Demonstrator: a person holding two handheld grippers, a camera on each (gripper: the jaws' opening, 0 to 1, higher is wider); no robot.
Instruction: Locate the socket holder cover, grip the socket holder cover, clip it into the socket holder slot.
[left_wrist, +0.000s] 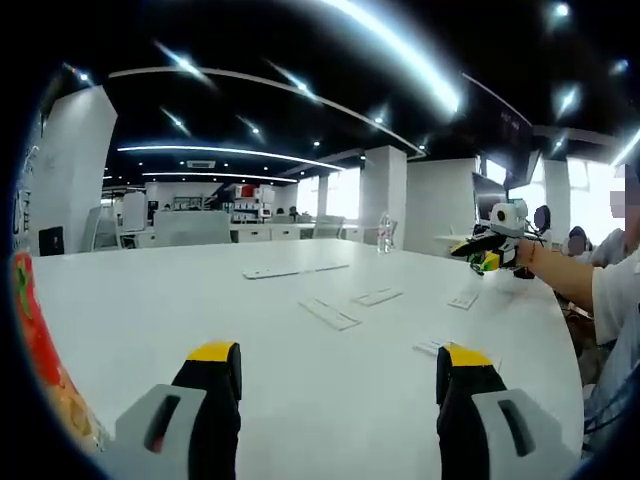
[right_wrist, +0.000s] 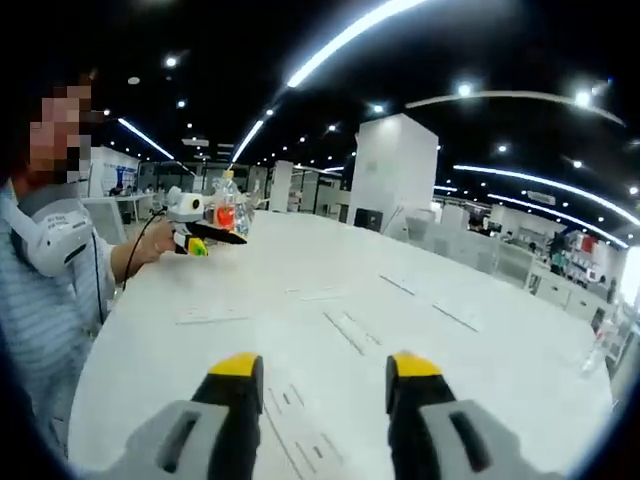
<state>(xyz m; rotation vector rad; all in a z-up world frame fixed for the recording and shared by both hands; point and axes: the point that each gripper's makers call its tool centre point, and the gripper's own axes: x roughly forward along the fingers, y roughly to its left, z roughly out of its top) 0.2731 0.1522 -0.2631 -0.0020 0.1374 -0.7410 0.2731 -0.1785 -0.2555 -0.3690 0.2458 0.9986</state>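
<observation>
A: Why are both grippers hanging above the big white round desk (left_wrist: 150, 300) like that?

B: I think they are searching. The left gripper (left_wrist: 338, 375) and the right gripper (right_wrist: 325, 385) are both spreading their yellow-tipped jaws wide, gripping nothing

A: And the cover?

B: Several flat white plastic strips (left_wrist: 328, 313) are lying mid-desk; which is the socket holder cover, I cannot tell

A: Anything obstructing?

B: A clear bottle (left_wrist: 384, 232) is standing at the far edge, well apart
</observation>
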